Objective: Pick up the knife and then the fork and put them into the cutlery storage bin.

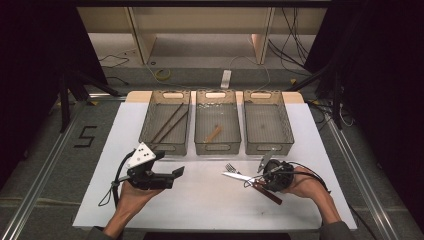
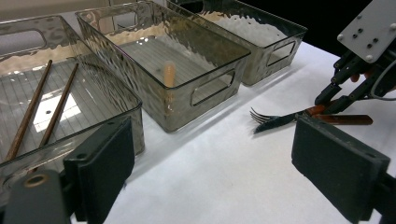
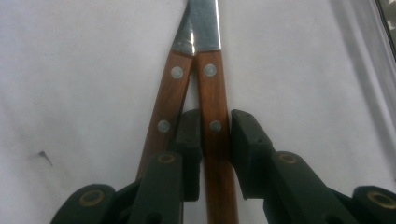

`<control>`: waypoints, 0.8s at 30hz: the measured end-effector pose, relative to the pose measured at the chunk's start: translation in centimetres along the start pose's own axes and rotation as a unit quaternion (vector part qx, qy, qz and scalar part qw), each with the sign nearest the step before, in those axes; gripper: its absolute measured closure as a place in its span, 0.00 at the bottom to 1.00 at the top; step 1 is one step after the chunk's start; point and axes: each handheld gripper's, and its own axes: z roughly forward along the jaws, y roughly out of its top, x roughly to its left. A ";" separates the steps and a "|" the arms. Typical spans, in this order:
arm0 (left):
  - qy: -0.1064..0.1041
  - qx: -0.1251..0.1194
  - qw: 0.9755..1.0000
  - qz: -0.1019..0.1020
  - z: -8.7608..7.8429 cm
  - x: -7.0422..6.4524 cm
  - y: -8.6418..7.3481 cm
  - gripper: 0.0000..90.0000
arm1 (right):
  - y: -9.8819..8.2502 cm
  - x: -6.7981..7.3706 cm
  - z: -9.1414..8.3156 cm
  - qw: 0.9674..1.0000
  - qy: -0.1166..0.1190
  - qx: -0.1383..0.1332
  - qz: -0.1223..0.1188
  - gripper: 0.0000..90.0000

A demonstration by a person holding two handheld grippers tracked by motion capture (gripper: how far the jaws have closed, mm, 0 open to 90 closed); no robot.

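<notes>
In the right gripper view, the right gripper has its two jaws around one wooden handle, one pad on each side. The jaws stand narrow, but whether they already press the wood I cannot tell. A second wooden handle lies just beside it, outside the jaws, partly hidden by the left jaw. The metal ends are cut off at the top, so which handle belongs to the knife and which to the fork is not clear here.

The left gripper hovers above the white table with jaws wide and nothing between them.

Behind stand three clear bins: the left bin holds two chopsticks, the middle bin one small wooden piece, hard to identify, and the right bin.
</notes>
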 end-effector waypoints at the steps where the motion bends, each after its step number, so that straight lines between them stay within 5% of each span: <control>1: 0.000 0.000 1.000 -0.001 0.0 0.0 0.0 0.14 | 0.0 0.1 0.0 1.000 -0.001 -0.001 -0.005 0.83; 16: 0.000 0.004 1.000 0.004 0.1 0.0 0.0 0.14 | -0.2 0.4 -0.2 0.999 -0.005 -0.001 -0.037 0.85; 24: 0.002 0.002 1.000 0.003 0.0 0.1 0.0 0.14 | -0.6 0.4 -1.2 0.999 -0.027 -0.041 -0.022 0.85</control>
